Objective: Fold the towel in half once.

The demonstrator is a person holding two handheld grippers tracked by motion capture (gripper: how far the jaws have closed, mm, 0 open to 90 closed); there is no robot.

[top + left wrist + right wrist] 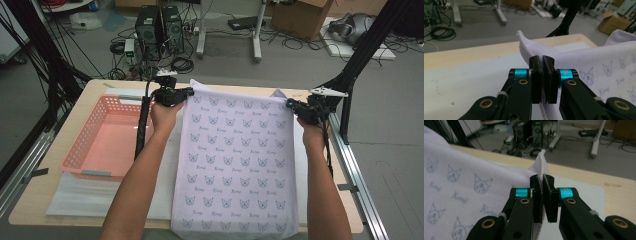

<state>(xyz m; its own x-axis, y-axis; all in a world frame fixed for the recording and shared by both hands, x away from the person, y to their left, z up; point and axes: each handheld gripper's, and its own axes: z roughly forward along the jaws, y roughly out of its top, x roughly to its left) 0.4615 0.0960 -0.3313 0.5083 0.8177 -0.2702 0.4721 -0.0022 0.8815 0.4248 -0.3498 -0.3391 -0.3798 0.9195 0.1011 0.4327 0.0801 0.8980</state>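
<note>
One towel [235, 160] lies spread down the middle of the table [50, 175], its near edge hanging over the near side. The left gripper [187, 93] pinches its far left corner, fingers [537, 75] clamped on cloth; the right gripper [291, 104] likewise grips the far right corner. One pink basket [82, 150] sits left, with open room at the right edge.
</note>
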